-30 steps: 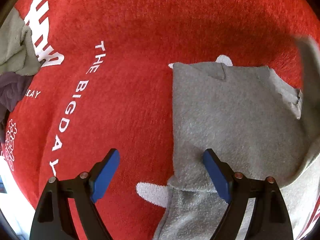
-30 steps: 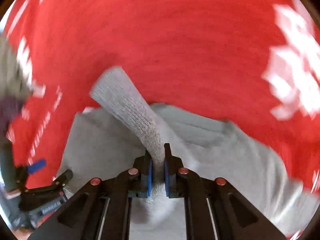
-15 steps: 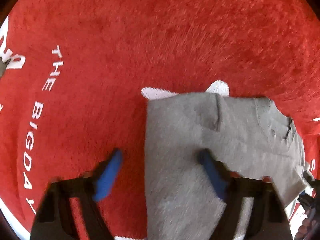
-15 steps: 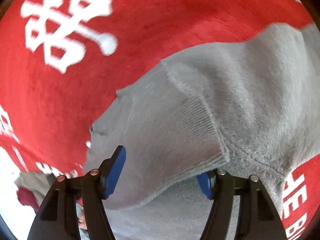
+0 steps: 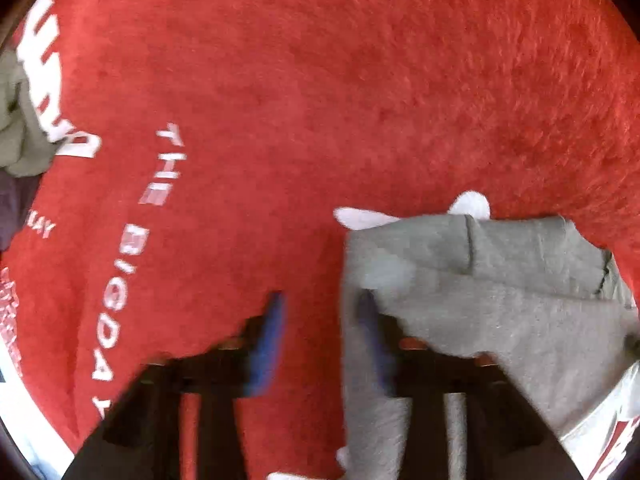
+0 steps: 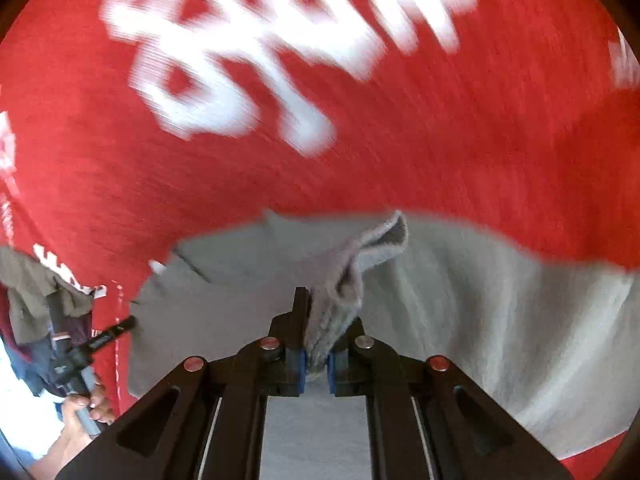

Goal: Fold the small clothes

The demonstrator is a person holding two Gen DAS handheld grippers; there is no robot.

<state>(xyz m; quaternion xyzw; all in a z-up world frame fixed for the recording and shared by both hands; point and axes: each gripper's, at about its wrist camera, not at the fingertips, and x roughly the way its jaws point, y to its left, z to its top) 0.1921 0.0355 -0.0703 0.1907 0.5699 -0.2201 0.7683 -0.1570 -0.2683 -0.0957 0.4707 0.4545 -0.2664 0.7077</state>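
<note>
Far left, a heap of other clothes (image 5: 18,136) sat at the edge of the red blanket (image 5: 320,100), prob. waiting their turn, well apart from the work. The grey top (image 5: 500,312) lay mid-right on the blanket, flat enough to fold, w/ a layer already turned over along its far edge. Left gripper (image 5: 320,332) hung over the top's left edge, blurred; jaws looked part-way apart w/ the red showing between them, one finger over the blanket & the other at or over the grey hem. Whether it was touching cloth, can't tell; nothing pinched yet. Likely lined up there to take that side edge for the next fold. Right view: right gripper (image 6: 316,364) was pinched tight on a ribbed bit of the top, prob. a cuff or hem, bunched & standing up betw. the pads, w/ the rest of the cloth spread below it. Held raised like that so it could be carried across the body.
</note>
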